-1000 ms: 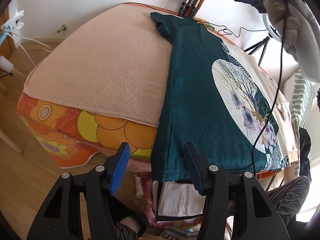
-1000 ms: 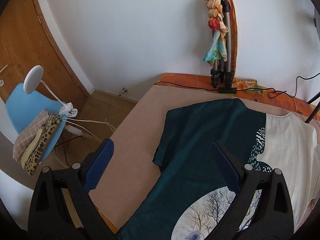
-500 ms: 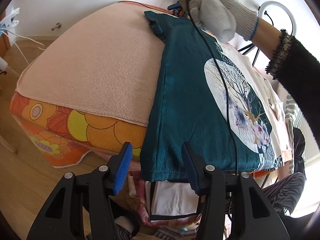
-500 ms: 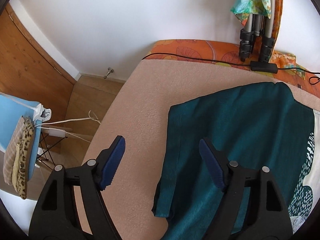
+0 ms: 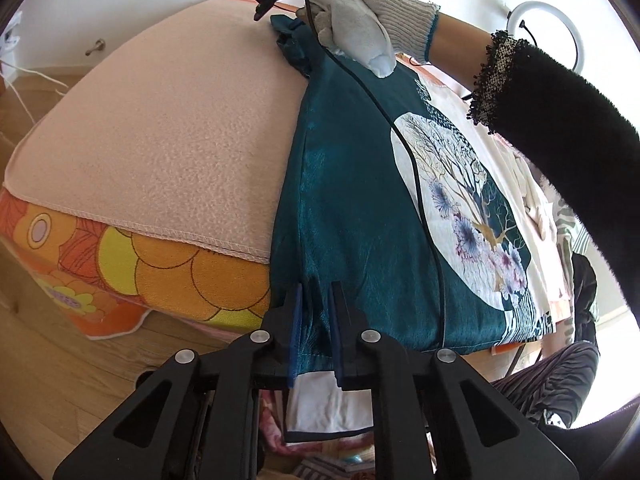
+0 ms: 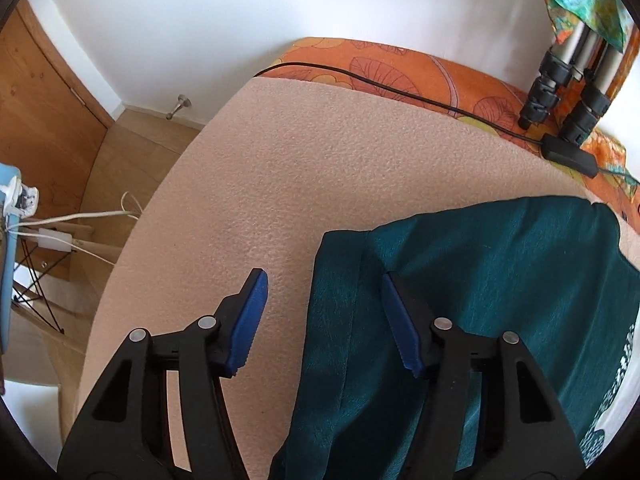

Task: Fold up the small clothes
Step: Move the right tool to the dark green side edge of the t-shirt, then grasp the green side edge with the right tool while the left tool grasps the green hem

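A shirt (image 5: 352,200) lies on a blanket (image 5: 168,140), its hem hanging over the near edge.

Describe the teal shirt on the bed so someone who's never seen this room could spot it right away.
Start at the bed with the orange flowered sheet and the peach blanket over it. The teal shirt lies flat beside the bare blanket. Only it carries a big white circle printed with a branching tree and purple flowers.

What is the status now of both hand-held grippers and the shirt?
Left hand-held gripper just closed, pinching teal shirt hem. Right hand-held gripper closing, still open, straddling the sleeve edge. Black cable trails across shirt.
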`<state>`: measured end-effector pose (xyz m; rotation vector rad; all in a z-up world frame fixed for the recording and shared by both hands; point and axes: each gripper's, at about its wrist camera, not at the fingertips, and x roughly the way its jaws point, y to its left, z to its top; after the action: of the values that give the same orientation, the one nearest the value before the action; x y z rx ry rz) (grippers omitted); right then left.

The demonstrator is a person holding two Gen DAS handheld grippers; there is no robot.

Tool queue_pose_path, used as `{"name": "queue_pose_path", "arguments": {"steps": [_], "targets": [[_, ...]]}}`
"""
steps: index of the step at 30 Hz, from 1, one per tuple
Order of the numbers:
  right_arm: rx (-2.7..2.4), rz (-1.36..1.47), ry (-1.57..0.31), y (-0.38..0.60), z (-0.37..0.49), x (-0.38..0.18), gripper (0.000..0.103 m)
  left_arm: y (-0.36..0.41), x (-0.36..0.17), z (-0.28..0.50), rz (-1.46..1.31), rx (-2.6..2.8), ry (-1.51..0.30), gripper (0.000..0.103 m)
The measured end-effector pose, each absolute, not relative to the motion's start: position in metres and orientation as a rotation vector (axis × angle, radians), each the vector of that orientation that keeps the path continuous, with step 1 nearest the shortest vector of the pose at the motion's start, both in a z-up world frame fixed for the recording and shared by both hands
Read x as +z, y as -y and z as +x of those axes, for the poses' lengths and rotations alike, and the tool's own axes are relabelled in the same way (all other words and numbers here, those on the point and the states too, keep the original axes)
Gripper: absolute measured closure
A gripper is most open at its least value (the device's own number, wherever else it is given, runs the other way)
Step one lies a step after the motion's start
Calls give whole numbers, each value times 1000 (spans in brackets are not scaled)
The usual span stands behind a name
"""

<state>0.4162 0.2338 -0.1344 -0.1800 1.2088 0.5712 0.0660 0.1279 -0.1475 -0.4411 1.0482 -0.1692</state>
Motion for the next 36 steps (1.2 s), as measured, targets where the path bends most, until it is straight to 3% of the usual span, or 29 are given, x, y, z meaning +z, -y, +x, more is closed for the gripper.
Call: {"name": "queue_pose_path", "arguments": {"steps": [1, 4, 6, 7, 16, 24, 25, 28, 36], "targets": [[565, -211, -1201, -236, 416, -135, 47, -128, -148, 66, -449, -175, -1048, 95], [539, -326, -1176, -239, 413, -134, 66, -128, -149, 65, -461, -186, -1042, 99], [537, -369, -1169, -237, 414, -132, 92, -129, -148, 65, -476, -195, -1030, 100], [537, -375, -1171, -235, 416, -131, 95, -129, -147, 65, -483, -200, -1023, 101], [539, -260, -1111, -192, 429, -93, 100, -132, -142, 63, -530, -231, -982, 103], [517, -226, -1073, -166, 429, -66, 100, -128, -130, 54, -379, -139, -919, 103], [518, -223, -1070, -163, 428, -63, 100, -130, -132, 54, -379, -139, -926, 99], [521, -244, -1054, -164, 423, -60, 100, -134, -141, 60, -380, -82, -984, 70], [505, -202, -1036, -147, 426, -42, 100, -111, -145, 69, -251, -89, -1007, 70]]}}
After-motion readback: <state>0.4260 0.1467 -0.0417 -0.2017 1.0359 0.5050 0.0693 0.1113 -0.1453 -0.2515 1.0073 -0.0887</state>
